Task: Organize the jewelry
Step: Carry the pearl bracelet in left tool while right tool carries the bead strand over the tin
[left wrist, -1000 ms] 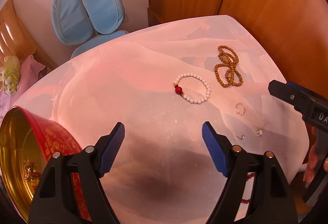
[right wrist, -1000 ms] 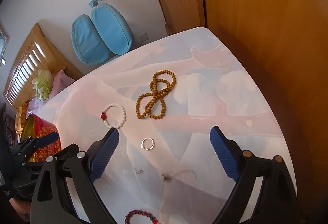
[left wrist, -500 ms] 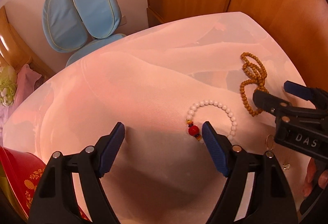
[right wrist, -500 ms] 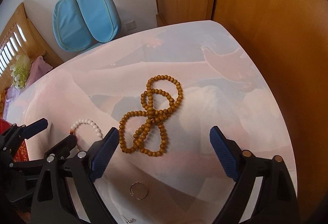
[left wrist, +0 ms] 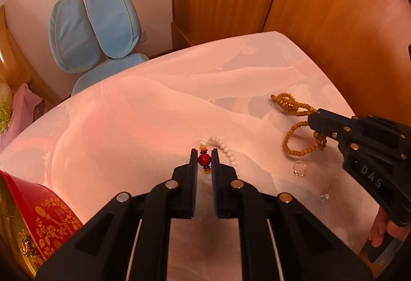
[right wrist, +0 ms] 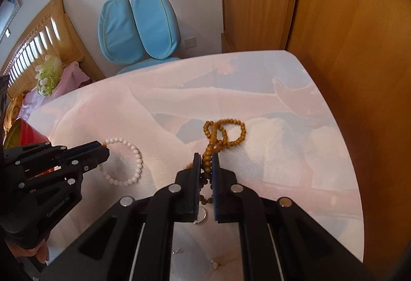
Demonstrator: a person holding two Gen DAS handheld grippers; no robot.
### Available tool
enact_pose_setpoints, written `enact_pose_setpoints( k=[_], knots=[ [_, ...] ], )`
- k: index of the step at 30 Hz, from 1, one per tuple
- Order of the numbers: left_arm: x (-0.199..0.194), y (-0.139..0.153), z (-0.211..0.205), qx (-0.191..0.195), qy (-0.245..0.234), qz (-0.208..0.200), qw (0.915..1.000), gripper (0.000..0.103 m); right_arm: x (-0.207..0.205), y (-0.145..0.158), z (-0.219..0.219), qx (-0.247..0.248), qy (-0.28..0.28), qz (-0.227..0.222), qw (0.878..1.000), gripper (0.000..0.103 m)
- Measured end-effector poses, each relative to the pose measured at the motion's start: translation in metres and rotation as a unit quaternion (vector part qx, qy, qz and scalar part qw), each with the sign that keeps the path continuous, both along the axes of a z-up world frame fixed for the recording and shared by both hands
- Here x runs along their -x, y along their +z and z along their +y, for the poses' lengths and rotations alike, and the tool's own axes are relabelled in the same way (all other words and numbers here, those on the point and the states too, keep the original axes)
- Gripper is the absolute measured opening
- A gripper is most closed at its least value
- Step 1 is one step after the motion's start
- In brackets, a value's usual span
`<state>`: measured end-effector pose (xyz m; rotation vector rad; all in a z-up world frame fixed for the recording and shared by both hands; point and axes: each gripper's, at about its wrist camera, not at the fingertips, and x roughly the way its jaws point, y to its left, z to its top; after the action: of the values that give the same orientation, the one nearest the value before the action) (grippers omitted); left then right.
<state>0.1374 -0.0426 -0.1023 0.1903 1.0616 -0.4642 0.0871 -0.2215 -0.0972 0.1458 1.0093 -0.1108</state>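
Note:
My left gripper (left wrist: pixel 204 155) is shut on the red bead of a white bead bracelet (left wrist: pixel 226 150) that lies on the white tablecloth (left wrist: pixel 128 127). The bracelet also shows in the right wrist view (right wrist: pixel 131 165), with the left gripper (right wrist: pixel 99 150) at its left side. My right gripper (right wrist: pixel 206 159) is shut on a brown wooden bead necklace (right wrist: pixel 226 134), whose loops spread out beyond the fingertips. In the left wrist view the right gripper (left wrist: pixel 317 123) sits on that necklace (left wrist: pixel 295 127).
A red and gold tin (left wrist: pixel 38 216) stands at the near left. A silver ring (left wrist: pixel 299 169) and a small earring (left wrist: pixel 324 196) lie near the necklace. A wooden wardrobe (right wrist: pixel 334 37) borders the table's right and far side. A blue chair (left wrist: pixel 97 31) stands beyond the table.
Both grippers moved forward and down to the table and closed: the left onto the bracelet's red bead, the right onto the brown bead necklace.

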Motion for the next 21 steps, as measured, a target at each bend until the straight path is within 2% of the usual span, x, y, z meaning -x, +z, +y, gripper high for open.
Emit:
enact_pose_setpoints(
  k=[8,12,21],
  knots=[
    [0.042,0.045,0.013,0.008,0.018,-0.035,0.9992,0.010,0.045,0.059,0.010,-0.010,0.043,-0.064,0.997,0.009],
    [0.065,0.060,0.019,0.010,0.028,-0.045,0.9986,0.010,0.065,0.083,0.011,-0.036,0.054,-0.086,0.994,0.009],
    [0.115,0.086,0.030,0.025,0.058,-0.060,0.9962,0.010,0.107,0.113,0.033,-0.034,0.111,-0.131,0.985,0.009]
  ],
)
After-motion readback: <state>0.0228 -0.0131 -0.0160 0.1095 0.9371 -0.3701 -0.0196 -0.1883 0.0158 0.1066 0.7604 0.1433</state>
